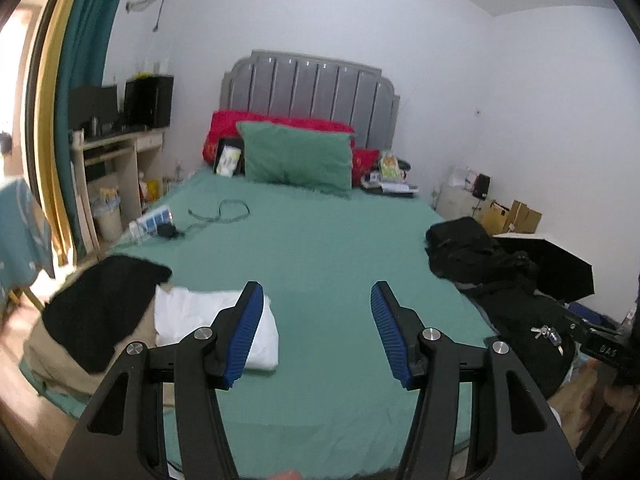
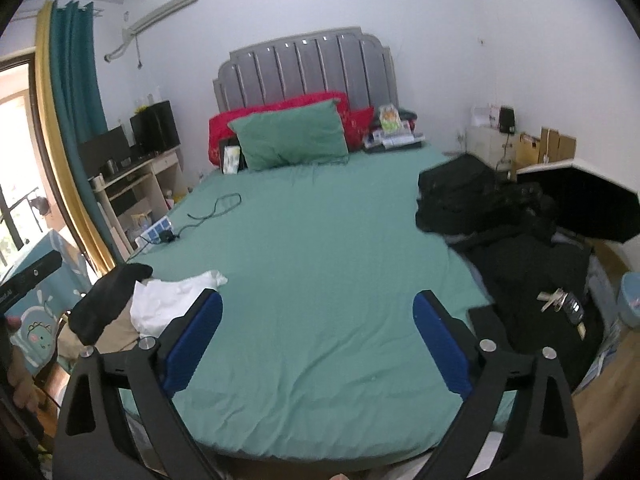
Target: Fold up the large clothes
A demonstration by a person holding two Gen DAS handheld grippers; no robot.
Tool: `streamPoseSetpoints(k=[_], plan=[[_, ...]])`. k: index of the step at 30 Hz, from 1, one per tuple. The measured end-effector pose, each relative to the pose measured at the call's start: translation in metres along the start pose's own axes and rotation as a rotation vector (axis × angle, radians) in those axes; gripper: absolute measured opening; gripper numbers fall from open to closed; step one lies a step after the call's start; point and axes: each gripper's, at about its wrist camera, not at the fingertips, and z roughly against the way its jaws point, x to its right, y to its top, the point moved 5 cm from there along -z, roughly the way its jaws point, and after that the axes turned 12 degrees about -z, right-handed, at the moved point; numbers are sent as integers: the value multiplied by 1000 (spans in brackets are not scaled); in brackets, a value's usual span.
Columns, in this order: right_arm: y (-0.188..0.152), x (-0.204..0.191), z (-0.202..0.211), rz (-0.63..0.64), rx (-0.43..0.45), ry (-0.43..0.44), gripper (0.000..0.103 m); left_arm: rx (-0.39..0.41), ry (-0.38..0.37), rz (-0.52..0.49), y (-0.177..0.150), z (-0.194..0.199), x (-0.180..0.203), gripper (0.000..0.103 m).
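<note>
Both views look forward along the fingers over a bed covered by a green sheet (image 1: 320, 248).

Left gripper (image 1: 317, 332): jaws parted, nothing between the blue pads (image 1: 245, 332), only bare sheet beyond the gap. Just behind the left finger lies a folded white garment (image 1: 188, 316); to its left, at the bed's near corner, a black garment (image 1: 100, 304) rests on a beige one (image 1: 60, 364).

Right gripper (image 2: 318, 340): jaws spread wide and empty, open sheet (image 2: 320, 260) between and ahead of them. The same stack sits beside the left finger: white garment (image 2: 168, 300), black garment (image 2: 106, 300) and beige garment (image 2: 116, 334).

Right of the right finger in both views, a heap of dark clothes (image 2: 512, 240) runs along the bed edge, with a bunch of keys (image 2: 560, 300) lying on it and an open black umbrella (image 2: 592, 208) behind.

Mid-bed, ahead and left of the fingers: a looped cord (image 1: 224, 212) and a black charger (image 1: 170, 232).

Farthest: a green pillow (image 1: 296, 156) leaning on red pillows (image 1: 280, 122) against the grey headboard (image 1: 312, 80), with small clutter (image 1: 390, 178) to its right. A desk (image 1: 120, 160) stands left of the bed.
</note>
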Motion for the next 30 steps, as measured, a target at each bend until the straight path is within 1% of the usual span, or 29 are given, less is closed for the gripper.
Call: streamPoseSetpoints(k=[3,9,12,13,14,16,17,19,20,21,25,30], plan=[[10,-7,18,24,47,-1,97,48,41,-37,11,14,2,59],[26,-24,53,34,170,15,100,113,63,-82,26,35,7,59],[28,-36,63,51,202,34,101,159,78,-87,31,47,4,59],[29,-42,67,67,219,36,101,173,77,-86,31,50,3,62],[29,-46,70,79,230,36,101,183,77,-86,31,52,2,70],[29,-55,76,98,260,38,101,198,88,-99,30,55,0,75],[29,-58,77,100,269,43,101,203,99,-109,29,56,0,76],[26,-67,80,101,275,56,101,209,122,-125,26,58,-2,79],[24,-72,79,105,272,70,101,205,124,-130,23,57,-3,83],[23,-75,79,108,270,79,101,198,122,-135,21,57,-4,84],[17,-92,69,142,264,110,101,181,135,-119,11,54,-12,84],[7,-100,46,152,221,137,101,149,138,-70,1,42,-27,85]])
